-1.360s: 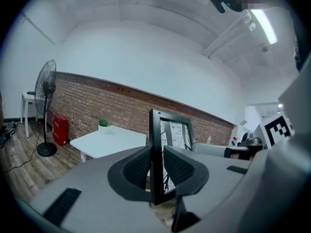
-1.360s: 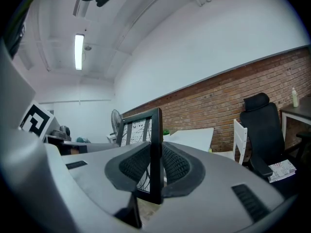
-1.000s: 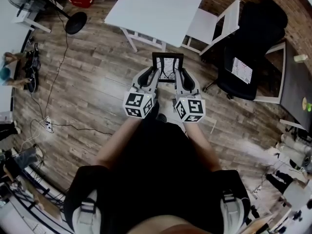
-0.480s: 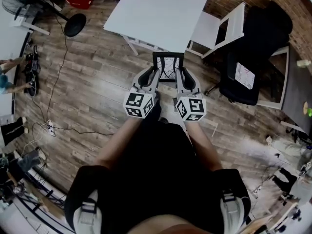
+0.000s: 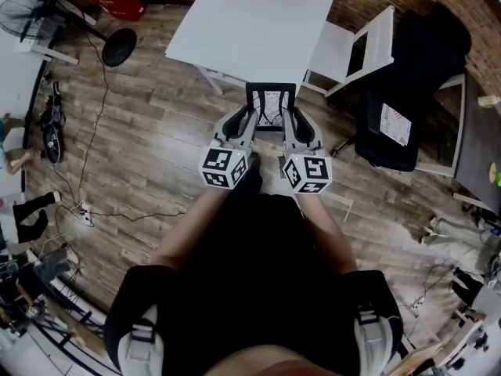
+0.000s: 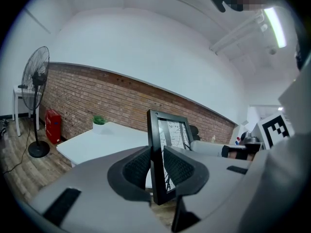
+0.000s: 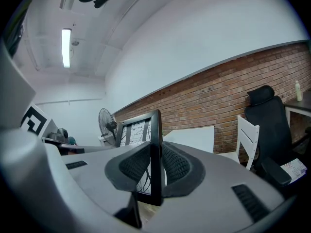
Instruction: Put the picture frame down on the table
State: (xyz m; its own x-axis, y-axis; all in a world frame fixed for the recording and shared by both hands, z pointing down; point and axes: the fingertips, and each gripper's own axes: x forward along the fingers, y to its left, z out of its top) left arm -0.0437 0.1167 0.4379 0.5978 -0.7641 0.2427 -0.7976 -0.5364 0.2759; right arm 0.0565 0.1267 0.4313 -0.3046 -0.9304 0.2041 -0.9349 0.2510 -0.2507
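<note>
Head view: left gripper (image 5: 247,119) and right gripper (image 5: 290,121) each clamp one side of the upright picture frame (image 5: 270,105), held short of the white surface's (image 5: 258,22) near edge. Carry step; next, advance, then lower.

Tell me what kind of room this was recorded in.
Probably an office or studio workroom: a brick wall, a white table with a white chair beside it, a black office chair and a standing fan on a wood floor.
</note>
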